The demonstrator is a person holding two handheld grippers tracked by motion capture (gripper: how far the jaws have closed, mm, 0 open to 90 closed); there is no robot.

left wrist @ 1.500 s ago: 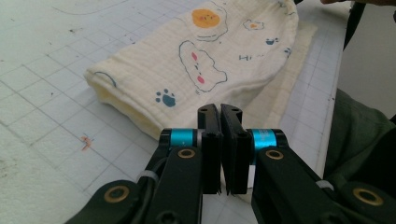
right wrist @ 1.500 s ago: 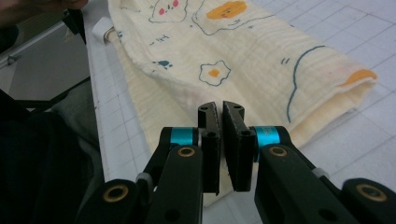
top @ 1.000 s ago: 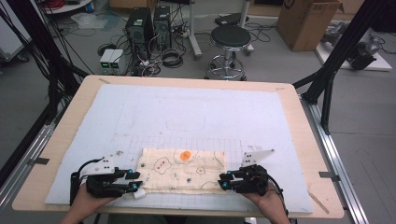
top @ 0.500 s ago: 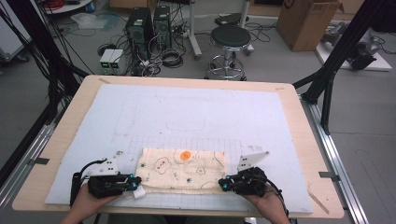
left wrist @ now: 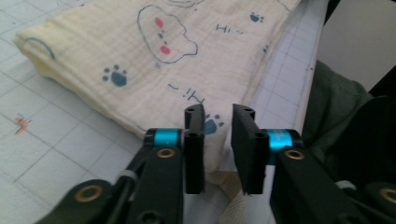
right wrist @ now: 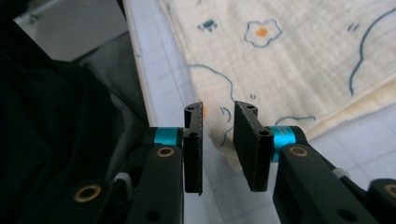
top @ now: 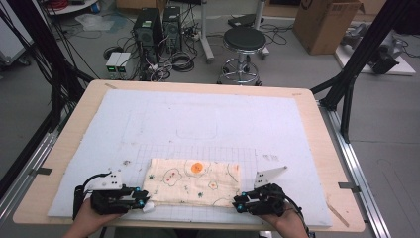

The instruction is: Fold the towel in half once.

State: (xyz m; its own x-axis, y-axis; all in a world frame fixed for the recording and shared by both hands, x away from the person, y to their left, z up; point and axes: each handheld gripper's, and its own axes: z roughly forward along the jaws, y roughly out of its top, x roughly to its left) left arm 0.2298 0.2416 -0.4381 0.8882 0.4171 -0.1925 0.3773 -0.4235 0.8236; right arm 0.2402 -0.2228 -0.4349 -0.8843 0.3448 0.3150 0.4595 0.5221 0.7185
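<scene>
- I see the folded cloth (top: 192, 181) low centre in the high view, lying flat on the white mat (top: 208, 124) of the desk (top: 317, 148), long side across the frame.
- Left tongs (top: 144, 204) sit at the cloth's lower left corner. In the left gripper view (left wrist: 219, 135) the jaws stand a narrow gap apart with the cloth corner between them; I can't tell whether they pinch it.
- Right tongs (top: 236, 204) sit at the cloth's lower right corner. In the right gripper view (right wrist: 218, 135) the jaws are also narrowly parted, the cloth (right wrist: 299, 60) edge running into the gap; contact not clear.
- Both hands enter from the bottom edge of the high view.
- Cloth print: paw marks, a flower, an orange circle (top: 197, 168) near the top edge.
</scene>
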